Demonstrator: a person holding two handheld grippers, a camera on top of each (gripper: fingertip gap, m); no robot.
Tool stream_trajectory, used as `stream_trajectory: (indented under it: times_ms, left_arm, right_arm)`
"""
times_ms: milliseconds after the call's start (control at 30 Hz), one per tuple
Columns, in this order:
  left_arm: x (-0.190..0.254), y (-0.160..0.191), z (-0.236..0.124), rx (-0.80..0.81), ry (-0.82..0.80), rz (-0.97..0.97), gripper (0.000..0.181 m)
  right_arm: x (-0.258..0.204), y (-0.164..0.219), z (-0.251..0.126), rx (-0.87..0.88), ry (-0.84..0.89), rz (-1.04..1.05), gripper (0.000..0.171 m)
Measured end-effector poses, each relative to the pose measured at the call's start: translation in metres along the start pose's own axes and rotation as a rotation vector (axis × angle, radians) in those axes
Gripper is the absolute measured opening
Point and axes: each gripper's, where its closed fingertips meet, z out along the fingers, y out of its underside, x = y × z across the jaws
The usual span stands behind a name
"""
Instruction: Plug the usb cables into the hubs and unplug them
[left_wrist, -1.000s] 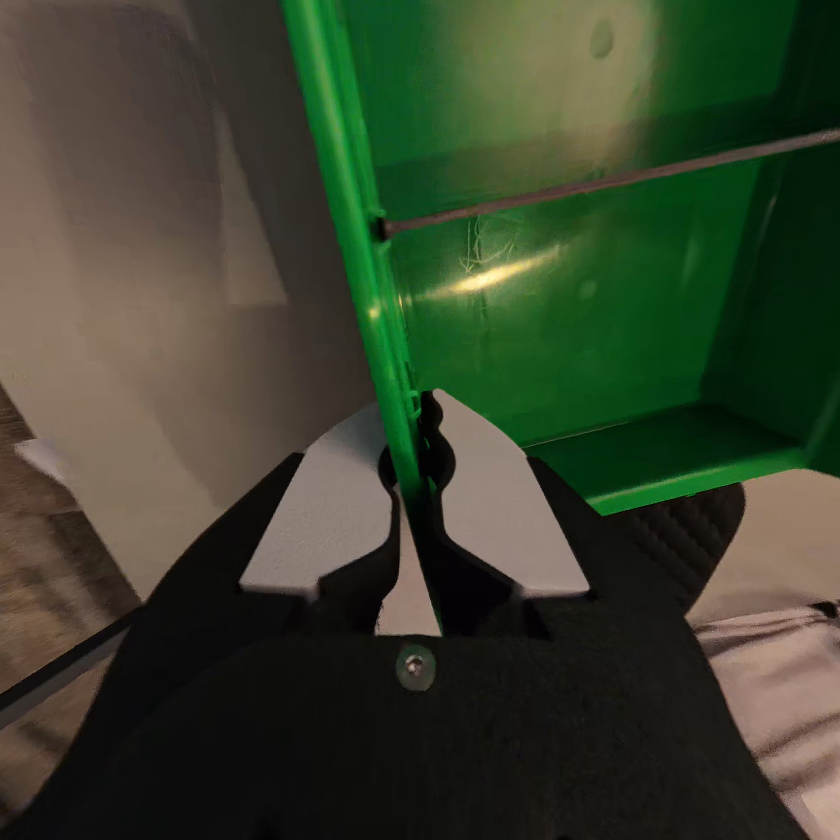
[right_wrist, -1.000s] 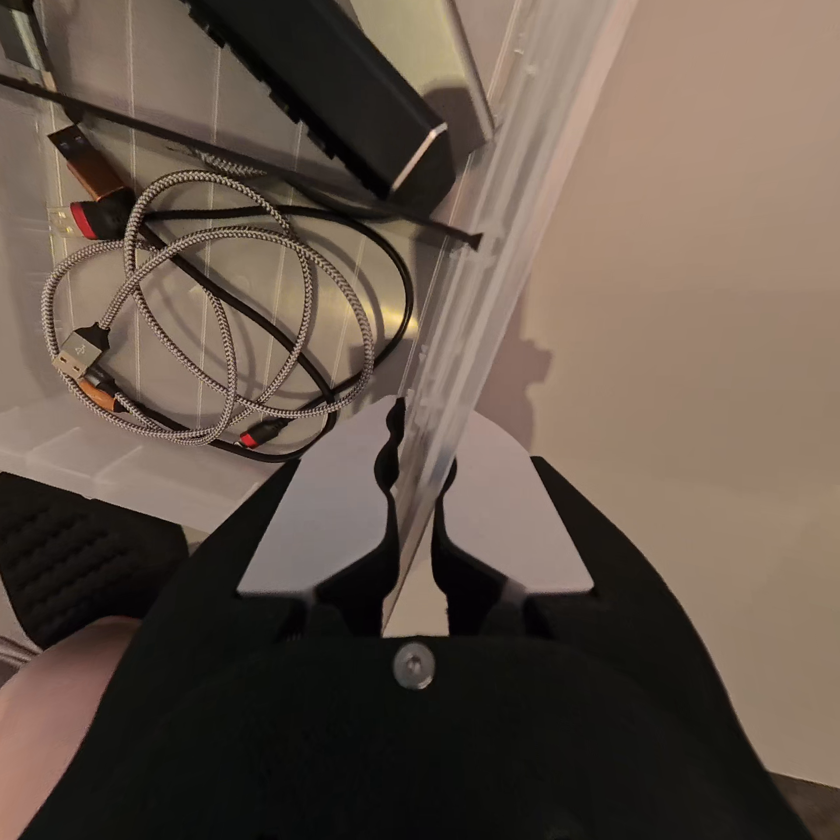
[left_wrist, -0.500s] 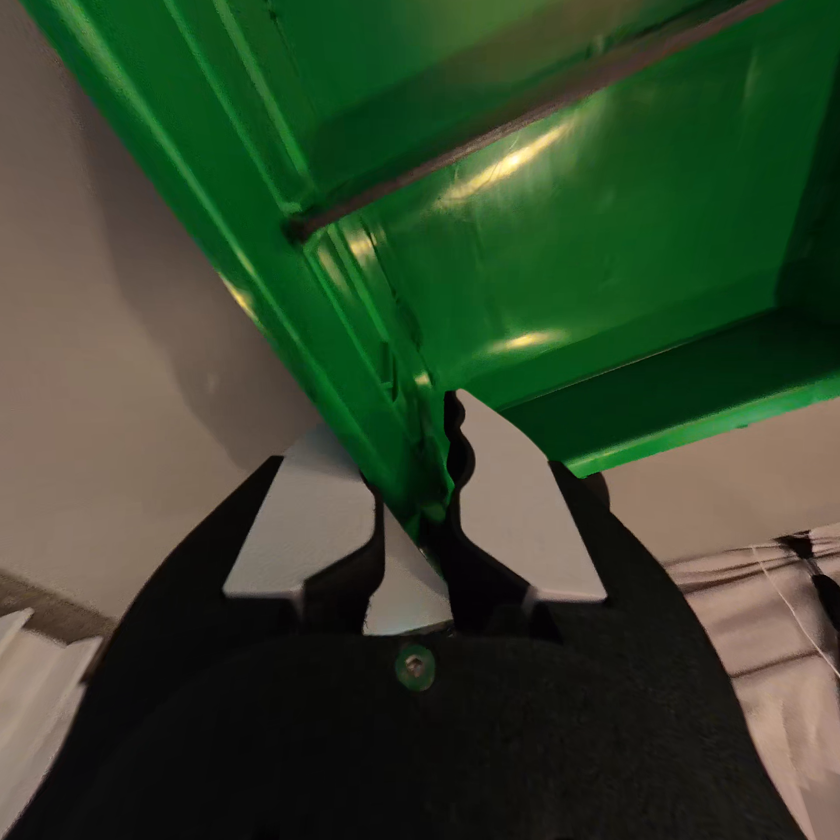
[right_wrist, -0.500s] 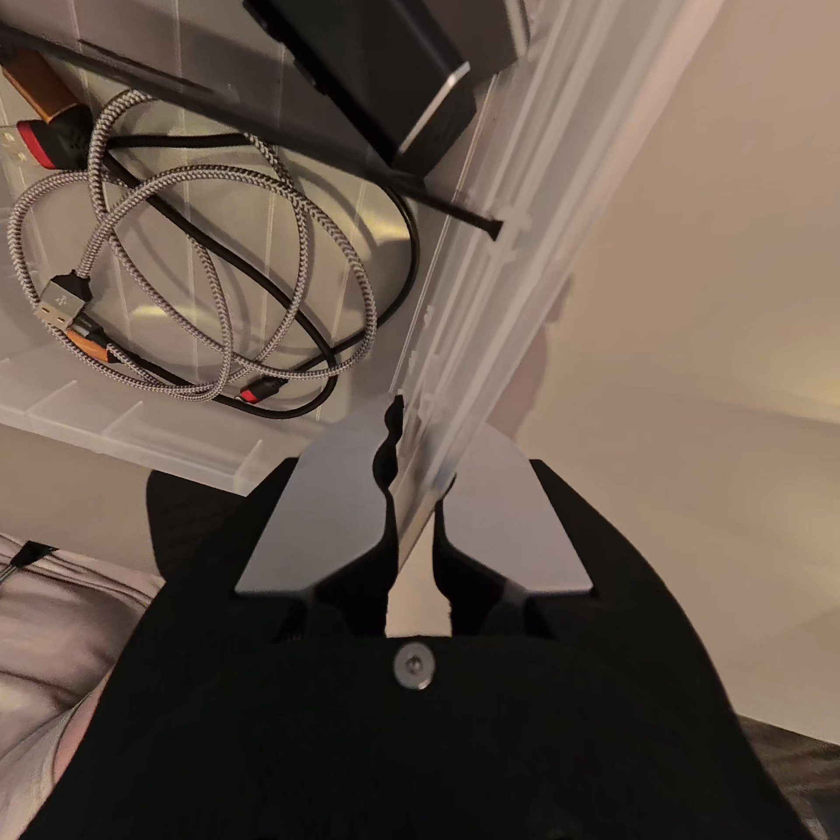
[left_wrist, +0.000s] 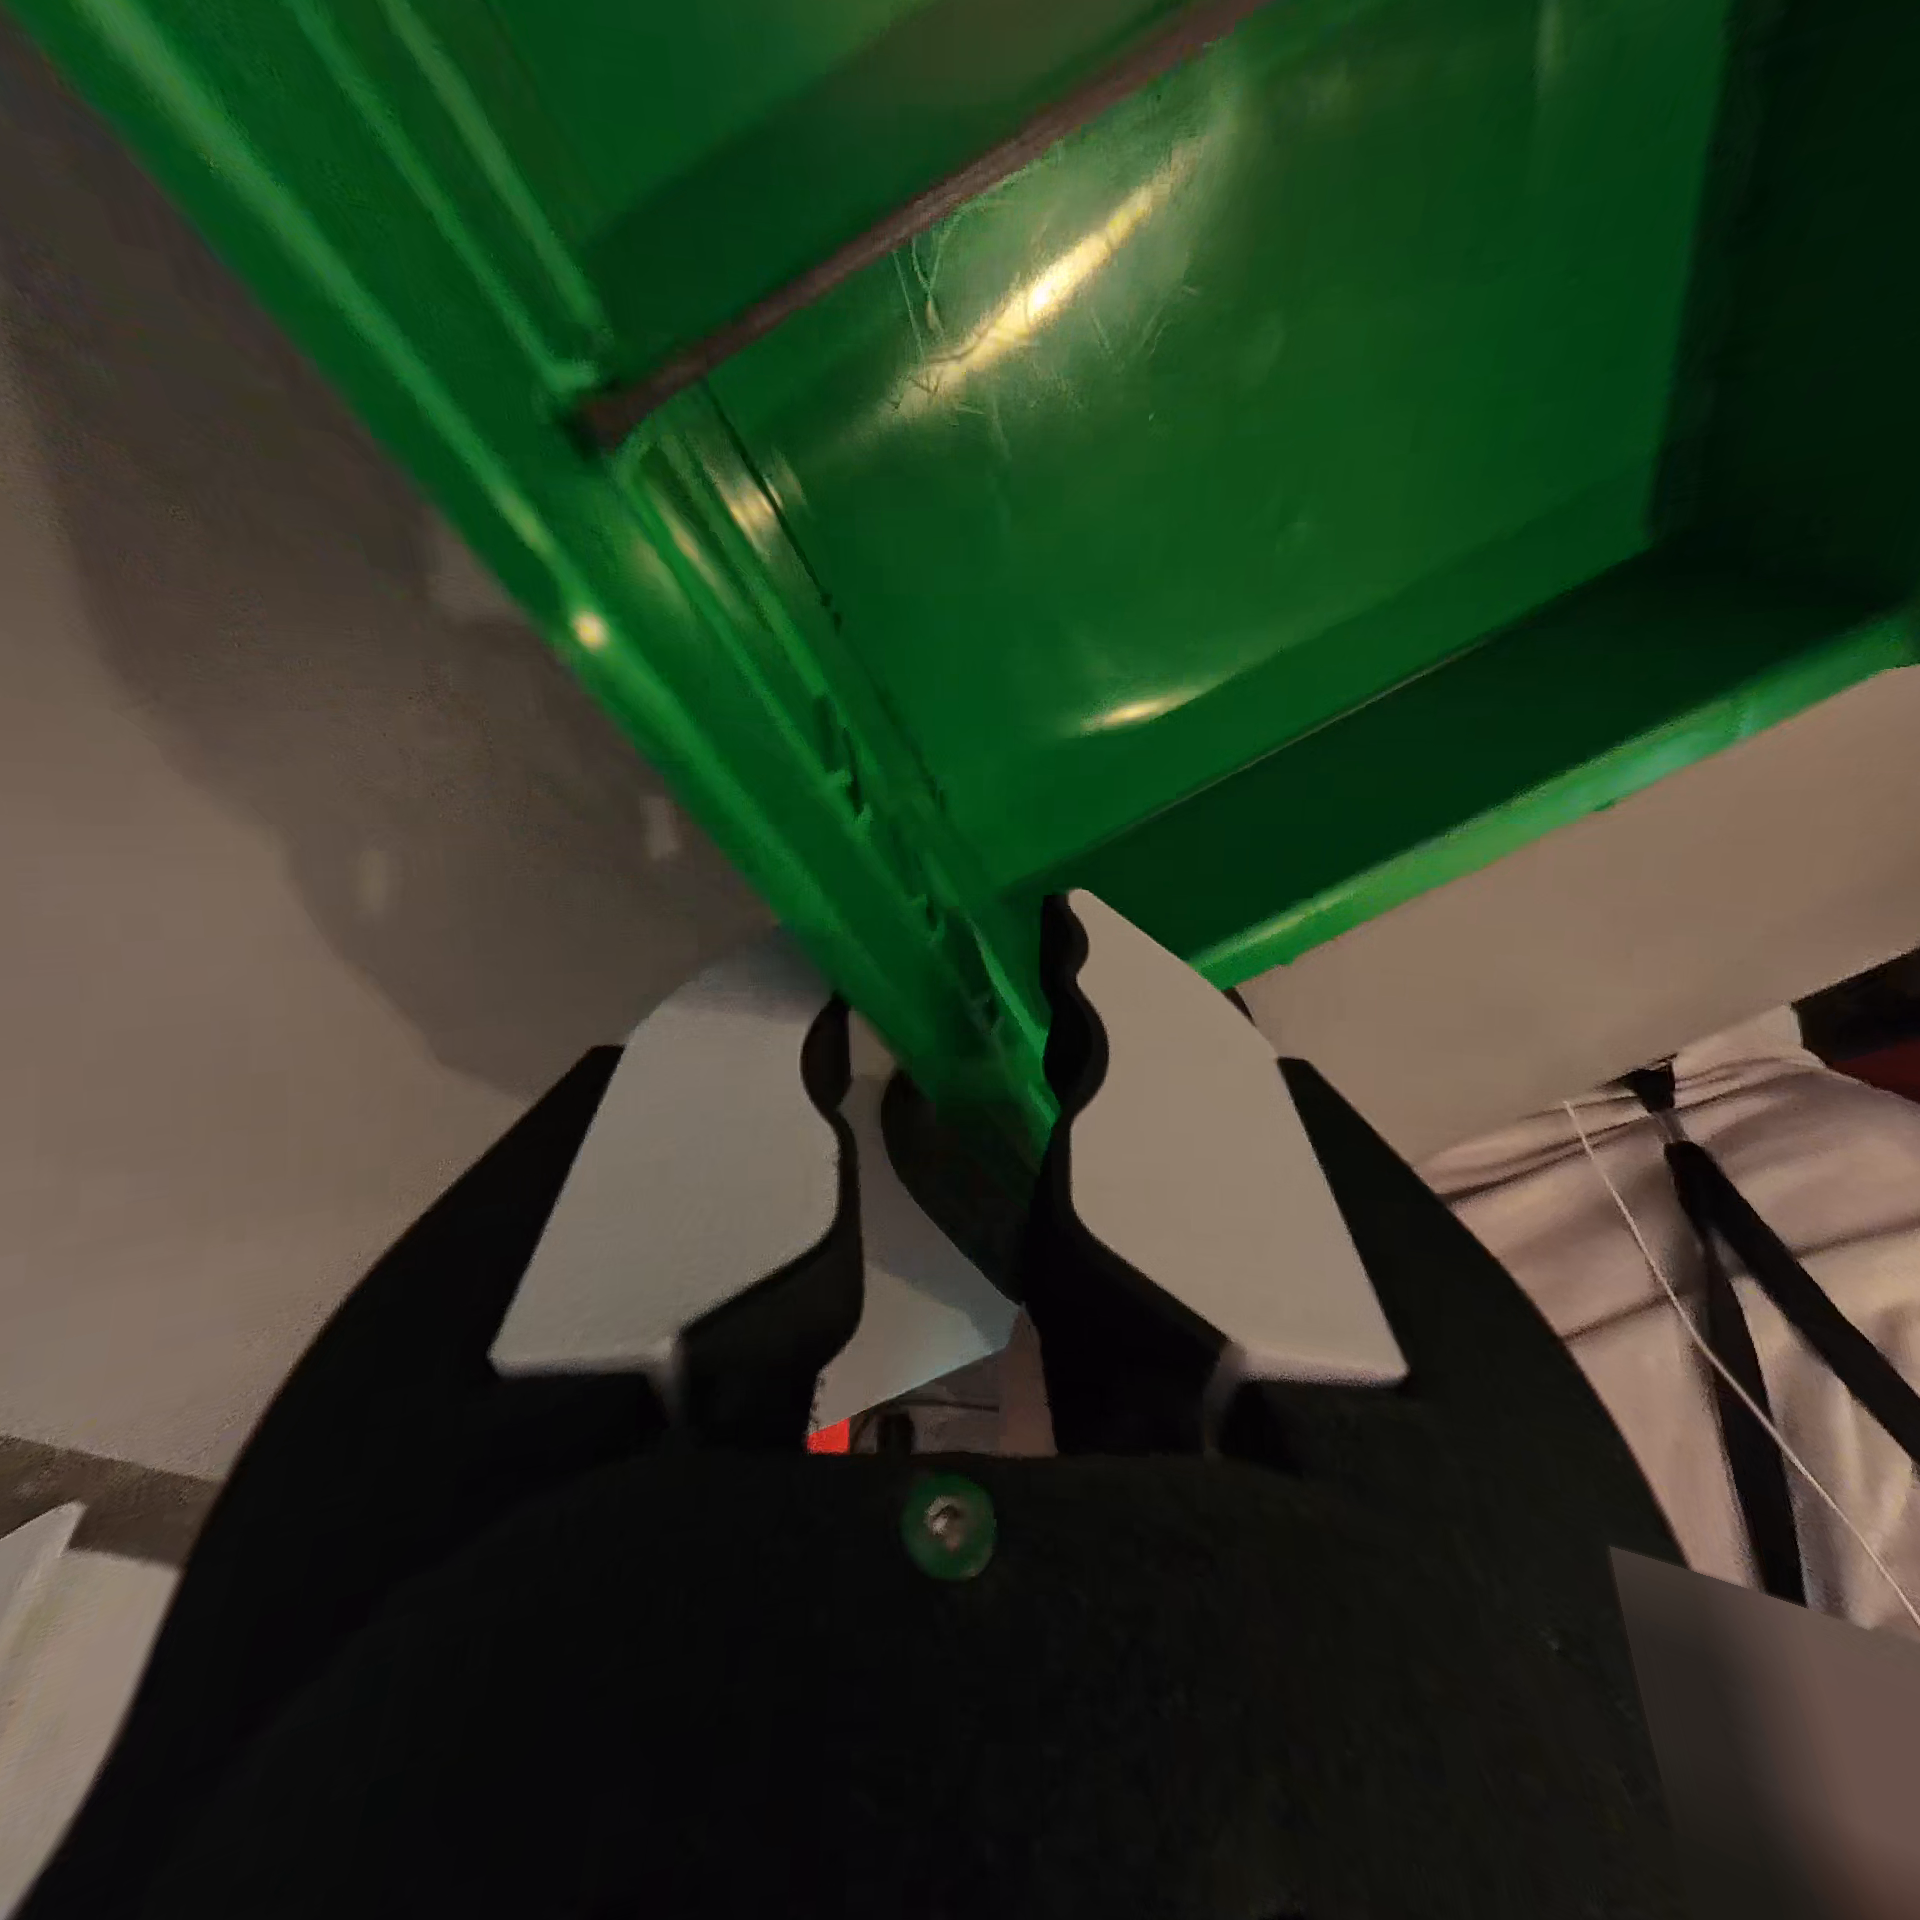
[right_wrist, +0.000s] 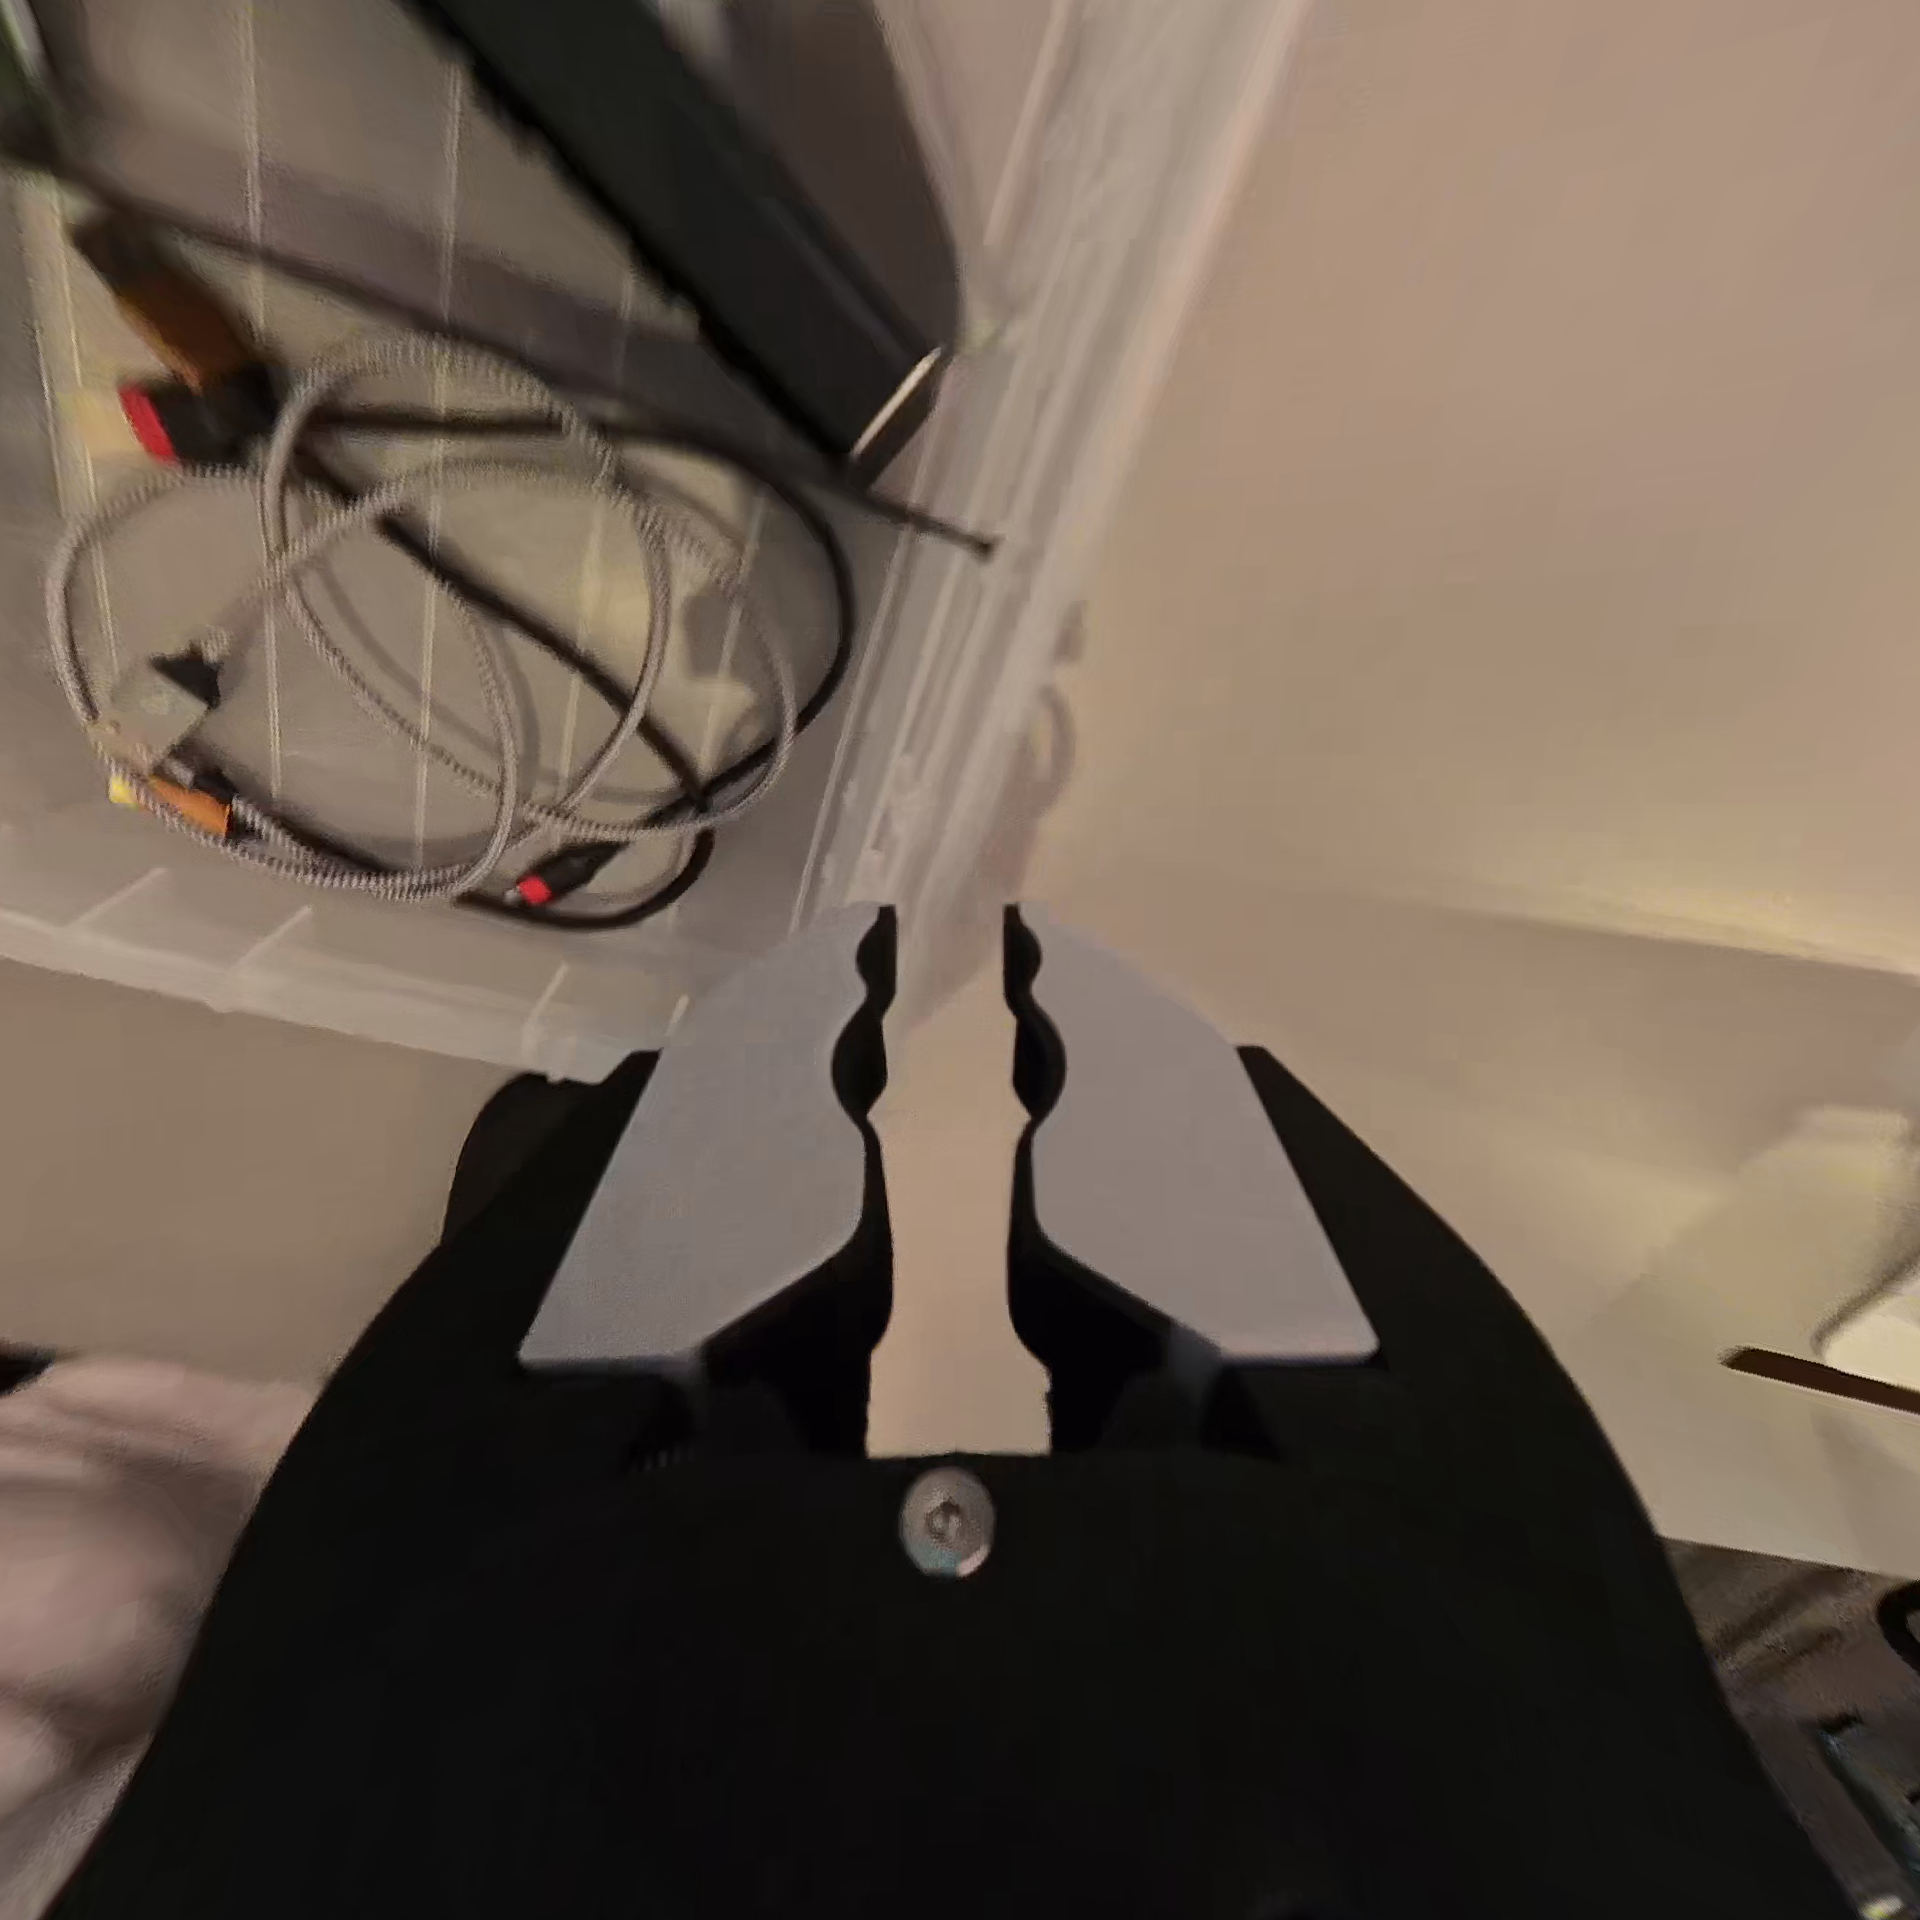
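left gripper (left_wrist: 940, 956): pinching the green bin (left_wrist: 1195, 540) wall near its corner, jaws closed on the rim
right gripper (right_wrist: 943, 920): sitting slightly apart, gripping nothing, just beside the clear bin (right_wrist: 935, 665) corner
cables (right_wrist: 447, 707): lying coiled inside the clear bin
hub (right_wrist: 717, 208): lying in the clear bin, beyond the cables
view: blurring on the right

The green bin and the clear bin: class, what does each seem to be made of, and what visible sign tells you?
The green bin, gripped at its wall by the left gripper, looks like glossy moulded plastic: bright highlights, fine scratches. The clear bin looks like translucent ribbed plastic: the cables inside show through its wall, though blurred.
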Motion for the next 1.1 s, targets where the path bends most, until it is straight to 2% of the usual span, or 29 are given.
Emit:
stream_trajectory:
  times_ms: [67,100,200,267,300,333,433,533,700,800,900,1000,1033,1100]
  left_arm:
    - [-0.001,0.003,-0.009,0.040,0.011,0.011,0.032]
    - [-0.002,0.005,-0.014,0.057,0.017,0.020,0.032]
    - [0.002,0.011,-0.029,0.117,0.053,0.024,0.030]
    - [0.005,0.012,-0.040,0.175,0.070,0.029,0.028]
    - [0.007,0.013,-0.045,0.205,0.071,0.036,0.027]
    - [0.009,0.015,-0.050,0.230,0.068,0.046,0.026]
    - [0.015,0.019,-0.066,0.316,0.053,0.090,0.026]
    - [0.020,0.021,-0.085,0.421,0.031,0.128,0.026]
    - [0.032,0.025,-0.114,0.580,0.015,0.218,0.026]
    - [0.037,0.026,-0.129,0.669,0.009,0.281,0.025]
    - [0.035,0.023,-0.148,0.775,-0.019,0.291,0.024]
    - [0.038,0.026,-0.158,0.839,-0.007,0.318,0.024]
    - [0.040,0.028,-0.160,0.850,-0.002,0.330,0.023]
    - [0.040,0.030,-0.164,0.878,-0.003,0.345,0.023]
  right_arm:
    - [0.005,-0.026,-0.036,0.195,0.124,-0.026,0.027]
    - [-0.001,-0.046,-0.058,0.327,0.187,-0.104,0.030]
    - [-0.060,-0.114,-0.129,0.864,0.313,-0.362,0.040]
    - [-0.123,-0.136,-0.153,1.142,0.219,-0.483,0.044]
    - [-0.159,-0.144,-0.152,1.203,0.106,-0.564,0.045]
    - [-0.186,-0.152,-0.143,1.181,0.003,-0.582,0.046]
    - [-0.230,-0.181,-0.099,0.929,-0.231,-0.505,0.049]
    - [-0.222,-0.207,-0.048,0.631,-0.188,-0.375,0.057]
    - [-0.212,-0.203,0.007,0.243,-0.159,-0.250,0.054]
    - [-0.219,-0.213,0.014,0.220,-0.184,-0.173,0.036]
    - [-0.220,-0.211,0.031,0.116,-0.205,-0.072,0.040]
    - [-0.226,-0.212,0.045,0.089,-0.231,-0.009,0.038]
    - [-0.227,-0.214,0.045,0.090,-0.224,-0.025,0.025]
    - [-0.225,-0.216,0.046,0.081,-0.200,-0.024,0.016]
